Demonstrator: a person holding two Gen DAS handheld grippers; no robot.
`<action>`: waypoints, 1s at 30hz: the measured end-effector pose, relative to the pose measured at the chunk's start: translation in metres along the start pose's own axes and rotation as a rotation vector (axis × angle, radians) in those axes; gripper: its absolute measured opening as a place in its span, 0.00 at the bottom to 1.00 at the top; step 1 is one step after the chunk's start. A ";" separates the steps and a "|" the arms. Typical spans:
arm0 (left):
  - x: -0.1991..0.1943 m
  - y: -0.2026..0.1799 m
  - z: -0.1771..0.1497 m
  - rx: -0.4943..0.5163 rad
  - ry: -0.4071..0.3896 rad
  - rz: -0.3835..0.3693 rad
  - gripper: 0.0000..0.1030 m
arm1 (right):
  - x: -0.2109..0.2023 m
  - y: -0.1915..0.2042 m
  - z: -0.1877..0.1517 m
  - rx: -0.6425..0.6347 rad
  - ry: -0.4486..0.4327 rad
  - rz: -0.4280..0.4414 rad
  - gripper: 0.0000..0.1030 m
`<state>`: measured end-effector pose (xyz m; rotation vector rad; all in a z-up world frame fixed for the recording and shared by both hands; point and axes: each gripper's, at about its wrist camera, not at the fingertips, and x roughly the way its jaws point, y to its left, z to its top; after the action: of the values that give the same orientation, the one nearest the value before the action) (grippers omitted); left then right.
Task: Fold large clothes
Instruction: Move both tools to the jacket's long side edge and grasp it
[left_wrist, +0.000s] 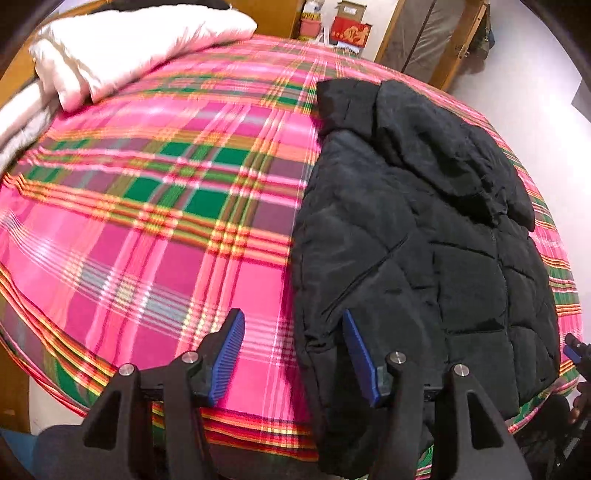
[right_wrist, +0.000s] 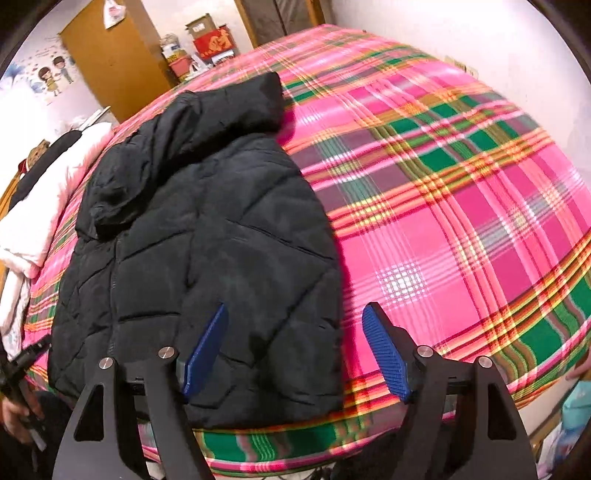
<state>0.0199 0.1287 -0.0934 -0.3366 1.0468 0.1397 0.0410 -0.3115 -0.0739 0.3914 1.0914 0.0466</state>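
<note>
A black quilted jacket (left_wrist: 424, 236) lies flat on a bed covered by a pink plaid sheet (left_wrist: 166, 184). In the left wrist view the jacket fills the 3 o'clock half of the bed, its hood (left_wrist: 424, 140) toward 12 o'clock and its hem hanging just over the near edge at 6 o'clock. The jacket looks folded in on itself, with one edge running straight from collar to hem.

The left gripper (left_wrist: 293, 354) hangs over the jacket's near edge with its blue fingers (left_wrist: 229, 354) spread wide and nothing between them; one finger is over bare sheet, the other over the jacket's side.

In the right wrist view the jacket (right_wrist: 207, 240) sits toward 9 o'clock, hood (right_wrist: 192, 125) at 11 o'clock. The right gripper (right_wrist: 299, 350) is likewise released, its fingers (right_wrist: 384, 354) apart, one above the jacket's hem and one above the sheet (right_wrist: 461, 203) just beside it. Whether either gripper touches the fabric cannot be told.

A white quilt (left_wrist: 122, 48) is piled at 11 o'clock in the left view, well apart from the jacket. A wooden door (right_wrist: 110, 62) and a red box (right_wrist: 214, 42) stand beyond the bed's far end.
</note>
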 end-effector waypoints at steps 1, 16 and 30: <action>0.003 0.001 -0.003 -0.004 0.012 -0.006 0.56 | 0.003 -0.003 0.000 0.011 0.013 0.005 0.73; 0.027 -0.040 -0.027 0.113 0.081 -0.080 0.67 | 0.046 0.003 -0.013 0.034 0.209 0.035 0.73; -0.011 -0.049 -0.016 0.107 0.027 -0.093 0.19 | 0.015 0.010 -0.008 0.038 0.177 0.101 0.14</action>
<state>0.0142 0.0779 -0.0810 -0.2904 1.0589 -0.0045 0.0421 -0.2964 -0.0862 0.4833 1.2481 0.1531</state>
